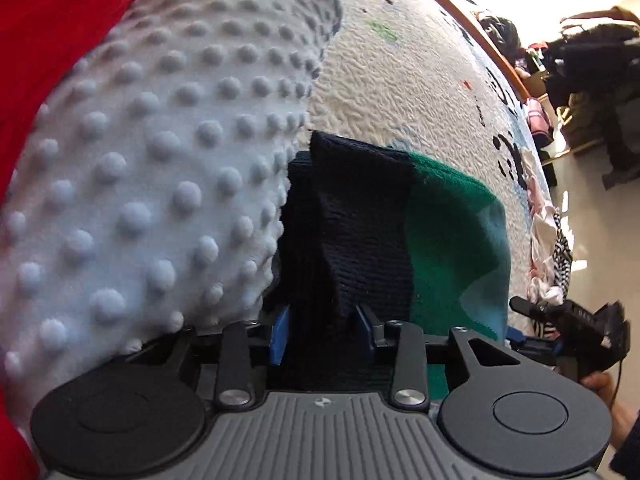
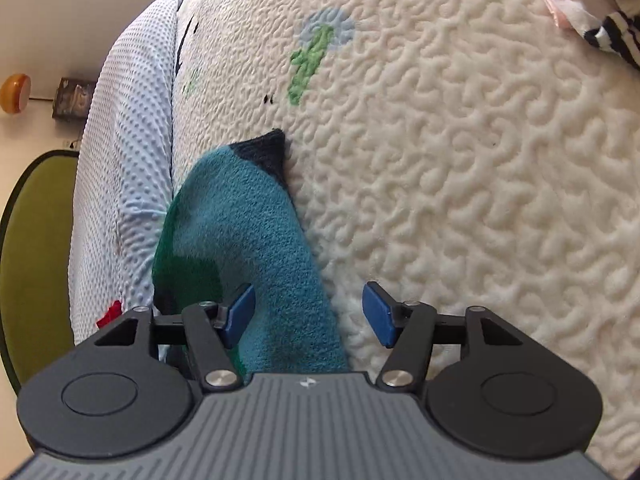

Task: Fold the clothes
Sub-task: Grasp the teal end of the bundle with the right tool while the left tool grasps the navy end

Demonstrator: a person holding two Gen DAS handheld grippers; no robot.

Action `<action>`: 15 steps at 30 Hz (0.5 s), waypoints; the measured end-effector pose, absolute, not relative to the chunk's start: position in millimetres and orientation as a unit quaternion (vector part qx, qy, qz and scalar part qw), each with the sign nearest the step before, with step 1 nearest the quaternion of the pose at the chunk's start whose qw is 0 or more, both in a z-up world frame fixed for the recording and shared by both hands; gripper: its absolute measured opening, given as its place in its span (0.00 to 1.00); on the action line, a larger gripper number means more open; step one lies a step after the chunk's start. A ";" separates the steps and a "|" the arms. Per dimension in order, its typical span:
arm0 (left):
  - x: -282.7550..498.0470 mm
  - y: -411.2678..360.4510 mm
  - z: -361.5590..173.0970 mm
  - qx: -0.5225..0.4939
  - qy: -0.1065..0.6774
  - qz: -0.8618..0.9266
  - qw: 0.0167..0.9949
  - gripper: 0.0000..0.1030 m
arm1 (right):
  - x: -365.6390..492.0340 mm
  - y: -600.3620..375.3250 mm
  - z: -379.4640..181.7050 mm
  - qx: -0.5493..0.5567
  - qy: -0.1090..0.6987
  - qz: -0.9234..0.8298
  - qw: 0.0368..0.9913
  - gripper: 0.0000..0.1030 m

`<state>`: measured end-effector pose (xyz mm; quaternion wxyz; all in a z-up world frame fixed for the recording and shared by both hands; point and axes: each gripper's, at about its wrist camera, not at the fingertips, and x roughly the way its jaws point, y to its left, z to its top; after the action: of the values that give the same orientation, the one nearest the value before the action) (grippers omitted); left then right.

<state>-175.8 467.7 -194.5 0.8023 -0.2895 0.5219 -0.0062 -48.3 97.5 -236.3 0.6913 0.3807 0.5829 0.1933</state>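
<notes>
Sock [image 1: 360,236], navy, green and teal, sits pinched at its navy end in your left gripper [image 1: 324,330]; your right gripper [image 2: 309,316] gapes wide around its teal part, over the cream blanket [image 2: 460,160].

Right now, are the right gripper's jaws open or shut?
Open: the right gripper has its blue pads spread wide, the teal sock lying loosely between them.
</notes>
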 end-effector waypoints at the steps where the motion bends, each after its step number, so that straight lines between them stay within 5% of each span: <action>1: -171.5 465.1 -198.3 -0.284 0.523 0.005 0.803 0.44 | -47.4 98.9 -236.2 0.377 0.585 0.198 0.690 0.62; 6: -151.0 458.4 -214.7 -0.321 0.520 0.036 0.791 0.63 | -43.7 97.0 -235.2 0.370 0.594 0.212 0.683 0.62; 12: -156.3 432.8 -196.2 -0.227 0.508 0.055 0.829 0.56 | -44.5 93.6 -235.3 0.368 0.599 0.224 0.674 0.64; 15: -150.5 436.6 -209.2 -0.251 0.507 0.059 0.823 0.64 | -46.4 93.9 -235.5 0.366 0.601 0.233 0.672 0.65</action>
<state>-150.5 436.6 -209.2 0.8225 -0.2508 0.5071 0.0585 -46.4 93.9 -235.5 0.6716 0.3660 0.6007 0.2325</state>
